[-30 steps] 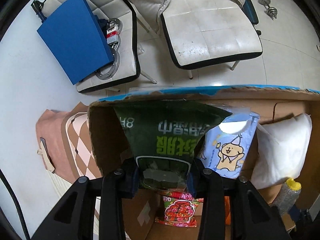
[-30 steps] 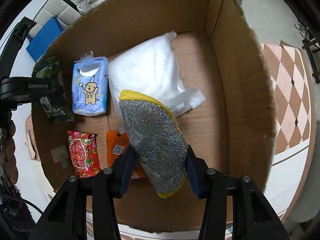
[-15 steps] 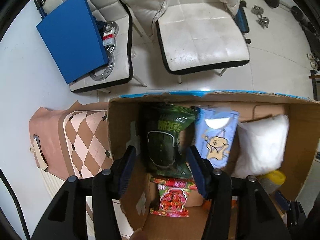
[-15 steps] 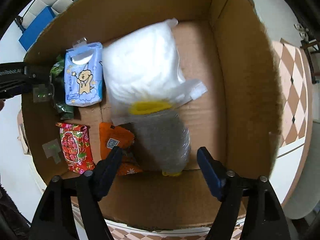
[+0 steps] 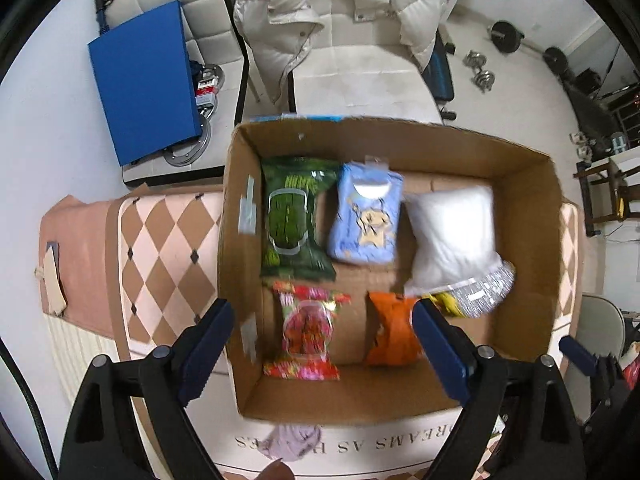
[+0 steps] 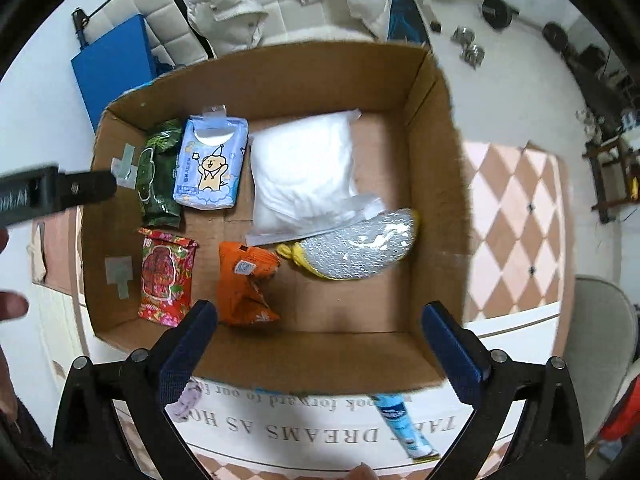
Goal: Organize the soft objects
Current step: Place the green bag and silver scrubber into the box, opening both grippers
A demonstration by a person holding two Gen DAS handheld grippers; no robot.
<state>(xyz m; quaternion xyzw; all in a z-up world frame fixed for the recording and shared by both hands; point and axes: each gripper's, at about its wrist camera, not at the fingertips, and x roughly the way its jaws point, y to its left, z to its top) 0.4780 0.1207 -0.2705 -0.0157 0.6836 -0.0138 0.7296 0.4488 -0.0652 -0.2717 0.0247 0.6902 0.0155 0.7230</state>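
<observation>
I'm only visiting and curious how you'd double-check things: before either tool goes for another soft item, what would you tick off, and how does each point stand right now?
1. Left tool empty and open: ok.
2. Right tool empty and open: ok.
3. Green pack lying flat in the cardboard box: ok.
4. Silver scrubber inside the box: ok, though one end lies under the edge of the white bag.
5. Items left outside: not ok, a lilac cloth and a blue tube lie beside the box.
6. Free floor space in the box: ok, along the right wall.

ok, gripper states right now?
Left gripper: open, holding nothing, above the box.
Right gripper: open, holding nothing, above the box.
</observation>
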